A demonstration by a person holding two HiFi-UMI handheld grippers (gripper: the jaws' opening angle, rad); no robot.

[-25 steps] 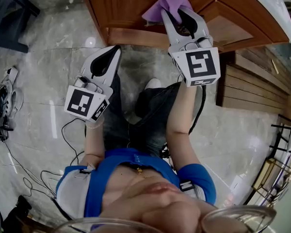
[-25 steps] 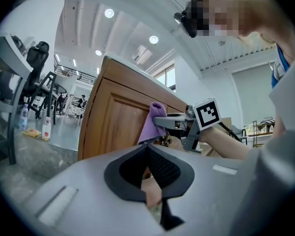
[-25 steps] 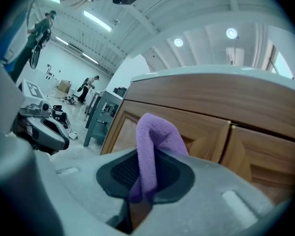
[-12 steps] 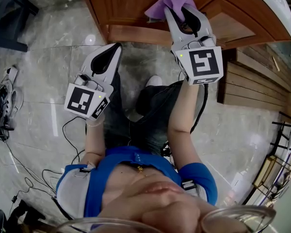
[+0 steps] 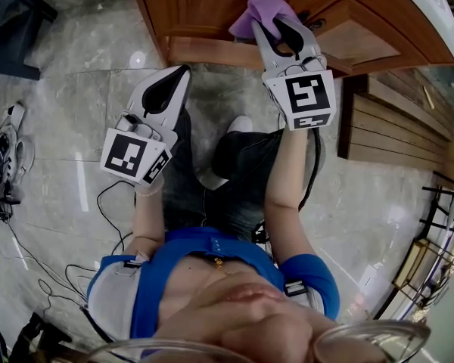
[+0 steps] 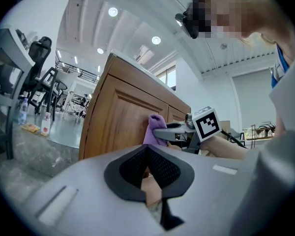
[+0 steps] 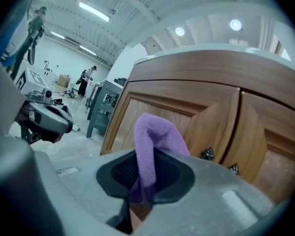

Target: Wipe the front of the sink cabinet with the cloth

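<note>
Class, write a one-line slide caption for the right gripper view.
Right gripper clamps a purple cloth in front of the wooden cabinet doors.

Purple cloth [image 5: 263,9], brown wooden cabinet [image 5: 197,6]

A white shoe [image 5: 239,125] rests on the grey marble floor [image 5: 83,104], its toe showing beyond the person's dark jeans [image 5: 234,180]. Far left of the shoe, a tangle of cables and gear [image 5: 1,165] lies on the floor, and a thin black cable [image 5: 104,203] loops nearer to it. Up and far left of the shoe stands dark furniture [image 5: 11,29]. Right of the shoe runs a slatted wooden panel [image 5: 386,134], with a black wire rack [image 5: 443,225] beyond it. Elsewhere in the room are black chairs [image 6: 44,82], bottles [image 6: 45,123] on the floor, round ceiling lights [image 6: 113,12] and a distant standing person [image 7: 83,81].
</note>
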